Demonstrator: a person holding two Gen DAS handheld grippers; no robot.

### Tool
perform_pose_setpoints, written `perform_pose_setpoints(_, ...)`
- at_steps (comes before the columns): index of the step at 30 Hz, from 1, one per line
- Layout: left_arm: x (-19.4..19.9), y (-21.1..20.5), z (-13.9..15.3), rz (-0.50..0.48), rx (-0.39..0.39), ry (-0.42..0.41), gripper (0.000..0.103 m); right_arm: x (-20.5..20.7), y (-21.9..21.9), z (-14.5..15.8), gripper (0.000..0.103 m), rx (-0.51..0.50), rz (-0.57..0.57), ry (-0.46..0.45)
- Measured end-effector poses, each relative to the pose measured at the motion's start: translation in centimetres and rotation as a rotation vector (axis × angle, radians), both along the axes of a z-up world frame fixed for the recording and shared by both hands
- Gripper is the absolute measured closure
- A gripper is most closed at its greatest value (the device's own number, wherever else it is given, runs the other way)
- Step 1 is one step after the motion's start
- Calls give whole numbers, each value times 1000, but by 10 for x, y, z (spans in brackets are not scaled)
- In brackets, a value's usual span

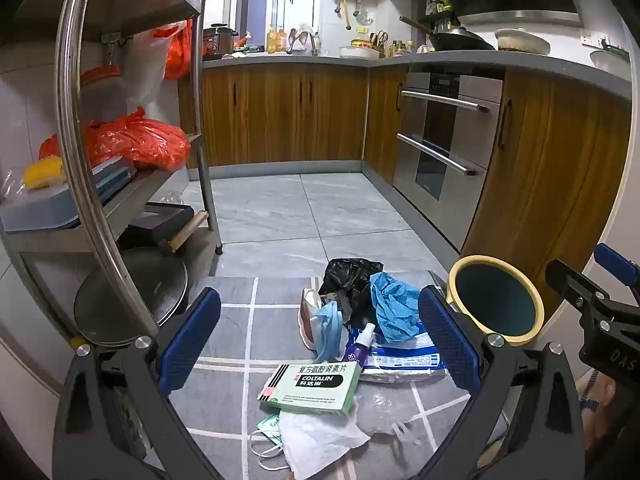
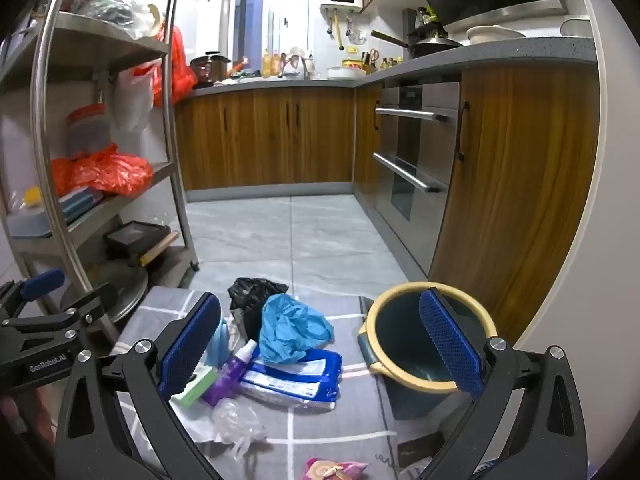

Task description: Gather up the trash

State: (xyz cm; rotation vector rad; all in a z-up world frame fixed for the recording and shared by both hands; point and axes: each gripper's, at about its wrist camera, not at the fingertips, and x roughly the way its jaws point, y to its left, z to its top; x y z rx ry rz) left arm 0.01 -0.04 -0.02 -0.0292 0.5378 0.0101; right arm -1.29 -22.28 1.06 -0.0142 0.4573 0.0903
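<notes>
Nothing is being held: the left gripper (image 1: pixel 320 336) and right gripper (image 2: pixel 320 344) are both being carried spread wide and empty above the trash pile (image 1: pixel 352 344) on the grey mat (image 1: pixel 236 320). The first pick appears to be pending; one piece must be closed on, then carried to the yellow-rimmed bin (image 2: pixel 428 340) just beside the pile.

Left black two-finger gripper with blue pads (image 1: pixel 320 340) and right one (image 2: pixel 320 344) hovered wide open, side by side, empty.
</notes>
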Motion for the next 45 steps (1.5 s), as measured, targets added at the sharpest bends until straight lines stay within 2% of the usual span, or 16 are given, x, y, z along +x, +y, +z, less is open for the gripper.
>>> perform_pose_setpoints(45,0,0,0,1,1,12,6,3,-1,-2,4,3,-2,20)
